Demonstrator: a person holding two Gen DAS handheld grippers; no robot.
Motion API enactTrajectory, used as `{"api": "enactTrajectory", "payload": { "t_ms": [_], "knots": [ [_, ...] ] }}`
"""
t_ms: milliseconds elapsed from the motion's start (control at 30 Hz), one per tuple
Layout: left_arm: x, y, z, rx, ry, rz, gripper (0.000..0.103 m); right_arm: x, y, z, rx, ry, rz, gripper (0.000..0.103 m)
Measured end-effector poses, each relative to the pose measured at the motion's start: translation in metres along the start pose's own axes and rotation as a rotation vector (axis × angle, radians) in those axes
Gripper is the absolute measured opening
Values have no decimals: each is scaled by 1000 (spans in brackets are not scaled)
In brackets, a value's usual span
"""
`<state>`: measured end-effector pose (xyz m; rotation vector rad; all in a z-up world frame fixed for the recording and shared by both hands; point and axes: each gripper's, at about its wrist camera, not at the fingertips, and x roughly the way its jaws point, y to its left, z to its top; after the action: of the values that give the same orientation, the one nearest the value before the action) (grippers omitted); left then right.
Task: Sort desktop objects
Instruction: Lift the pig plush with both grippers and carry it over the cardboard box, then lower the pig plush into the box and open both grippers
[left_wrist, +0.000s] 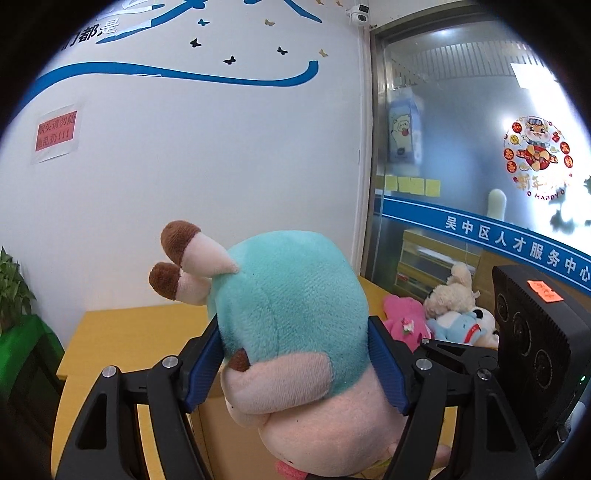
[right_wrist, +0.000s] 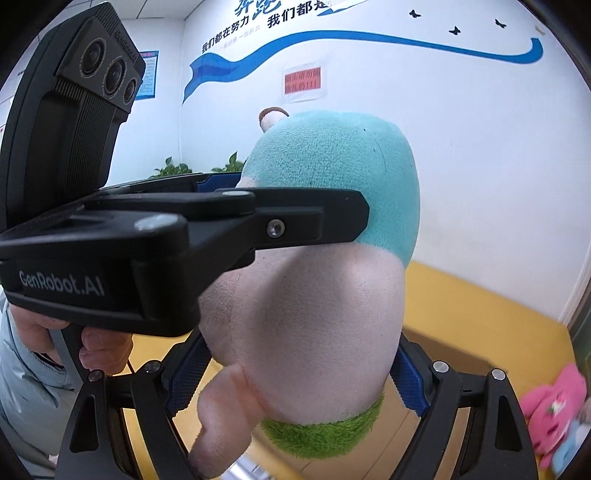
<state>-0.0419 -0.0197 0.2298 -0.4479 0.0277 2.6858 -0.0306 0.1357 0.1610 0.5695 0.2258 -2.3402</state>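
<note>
A big plush pig (left_wrist: 288, 314) in a turquoise garment hangs upside down in the air, brown hooves up and green hair tuft (right_wrist: 321, 432) down. My left gripper (left_wrist: 295, 369) is shut on its turquoise body, a blue pad pressed in on each side. My right gripper (right_wrist: 295, 380) is shut on the pink head (right_wrist: 306, 332), its pads pressed into both sides. One of the left gripper's black fingers (right_wrist: 314, 210) shows in the right wrist view, laid across the plush. The right gripper's camera housing (left_wrist: 532, 350) stands at the right of the left wrist view.
A yellow table (left_wrist: 129, 332) lies below, with a brown cardboard box edge (right_wrist: 443, 347) under the plush. A pink plush (left_wrist: 402, 317), a beige one (left_wrist: 450, 291) and a blue-and-white one (left_wrist: 465, 325) lie at the table's right end. A potted plant (left_wrist: 14, 291) stands left; a glass door (left_wrist: 461, 147) is right.
</note>
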Motion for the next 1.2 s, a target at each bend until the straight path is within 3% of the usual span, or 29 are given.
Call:
{"api": "enactTrajectory", "payload": {
  "t_ms": [167,333,467,633,867,967,1200],
  "knots": [
    [33,25,10,-4,20,10,73,34,-26,22,27,1,11,86],
    [80,54,-1,-22,96,15,73,84,-50,19,77,41,29,86],
    [122,82,-28,-67,180,7,73,132,-71,-1,150,96,60,86],
    [186,115,-76,-130,355,7,73,200,-94,-43,272,205,99,86],
    [244,140,-129,-172,520,36,73,278,-119,-101,438,331,157,86],
    [265,145,-145,-197,590,34,73,299,-120,-125,503,386,194,90],
    [270,144,-157,-227,639,-6,73,298,-122,-152,610,451,234,99]
  ]
}}
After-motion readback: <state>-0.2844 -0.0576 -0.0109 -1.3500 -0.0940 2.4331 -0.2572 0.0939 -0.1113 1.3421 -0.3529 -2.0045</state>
